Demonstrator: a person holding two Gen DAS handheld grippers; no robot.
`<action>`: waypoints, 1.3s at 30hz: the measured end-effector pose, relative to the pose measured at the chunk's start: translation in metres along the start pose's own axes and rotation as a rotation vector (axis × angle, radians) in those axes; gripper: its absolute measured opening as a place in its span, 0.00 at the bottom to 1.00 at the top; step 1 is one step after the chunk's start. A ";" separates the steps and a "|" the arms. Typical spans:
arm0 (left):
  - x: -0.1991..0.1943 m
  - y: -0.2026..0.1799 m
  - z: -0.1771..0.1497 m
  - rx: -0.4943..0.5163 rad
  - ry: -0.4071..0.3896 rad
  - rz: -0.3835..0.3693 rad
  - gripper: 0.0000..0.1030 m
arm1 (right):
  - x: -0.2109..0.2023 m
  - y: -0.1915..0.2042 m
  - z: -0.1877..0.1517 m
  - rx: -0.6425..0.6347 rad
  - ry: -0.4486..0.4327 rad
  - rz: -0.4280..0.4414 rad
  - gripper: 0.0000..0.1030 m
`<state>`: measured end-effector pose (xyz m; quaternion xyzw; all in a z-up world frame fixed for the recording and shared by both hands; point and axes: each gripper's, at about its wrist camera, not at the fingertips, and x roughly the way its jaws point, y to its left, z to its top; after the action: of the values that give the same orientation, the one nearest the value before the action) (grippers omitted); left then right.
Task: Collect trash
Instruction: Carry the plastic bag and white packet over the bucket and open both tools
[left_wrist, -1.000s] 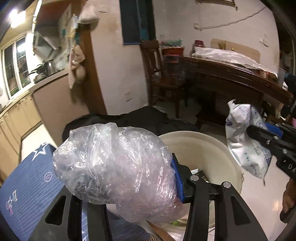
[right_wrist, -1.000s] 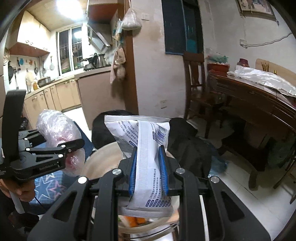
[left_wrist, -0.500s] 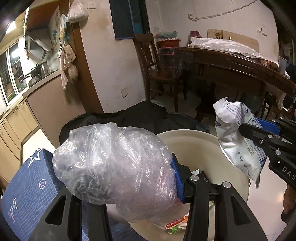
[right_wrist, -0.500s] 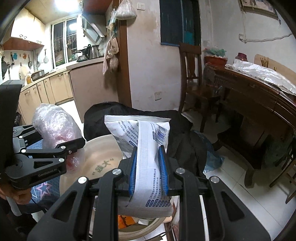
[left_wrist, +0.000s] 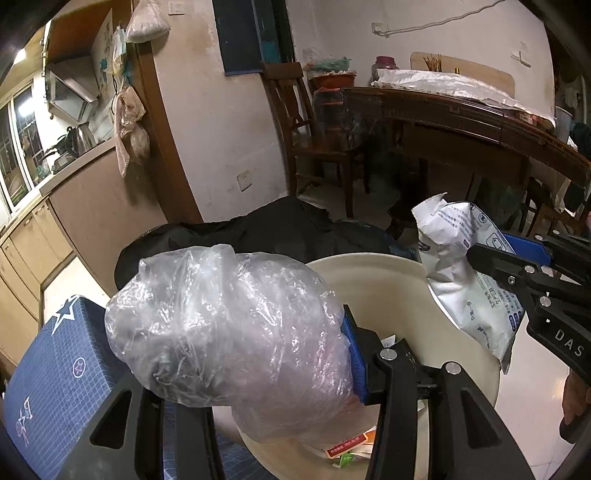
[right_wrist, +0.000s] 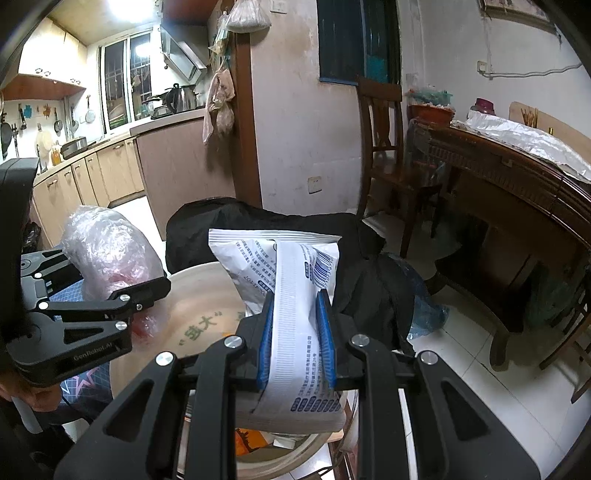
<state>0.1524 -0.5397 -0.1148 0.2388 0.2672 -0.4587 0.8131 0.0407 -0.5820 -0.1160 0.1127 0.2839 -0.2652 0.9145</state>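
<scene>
**Trash held above the cream bucket**

Crumpled clear plastic bag (left_wrist: 236, 332), bulging, clamped in left gripper (left_wrist: 258, 354); blue pads partly closed against its sides. White printed foil snack packet (right_wrist: 291, 317), pinched upright between narrow-set blue pads of right gripper (right_wrist: 295, 332). Both items poised over round cream plastic bucket (left_wrist: 388, 280), with orange and red wrappers (left_wrist: 347, 446) already at its bottom. Black cloth heap (right_wrist: 258, 229) just behind bucket; blue star-patterned grid box (left_wrist: 62, 373) beside it at left. Dark wooden table (right_wrist: 517, 173) and chair (right_wrist: 380, 122) farther back.
</scene>
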 end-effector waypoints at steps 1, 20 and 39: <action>0.000 0.001 0.000 -0.001 0.000 -0.001 0.46 | 0.001 0.000 0.000 0.000 0.001 0.001 0.20; 0.001 -0.001 -0.006 0.033 -0.010 0.004 0.56 | 0.007 0.000 0.005 -0.025 0.002 -0.005 0.23; -0.039 0.003 -0.031 0.047 -0.065 0.025 0.58 | -0.030 0.007 -0.022 0.036 -0.041 0.002 0.69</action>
<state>0.1316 -0.4945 -0.1121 0.2460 0.2271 -0.4622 0.8211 0.0130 -0.5555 -0.1160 0.1238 0.2601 -0.2714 0.9184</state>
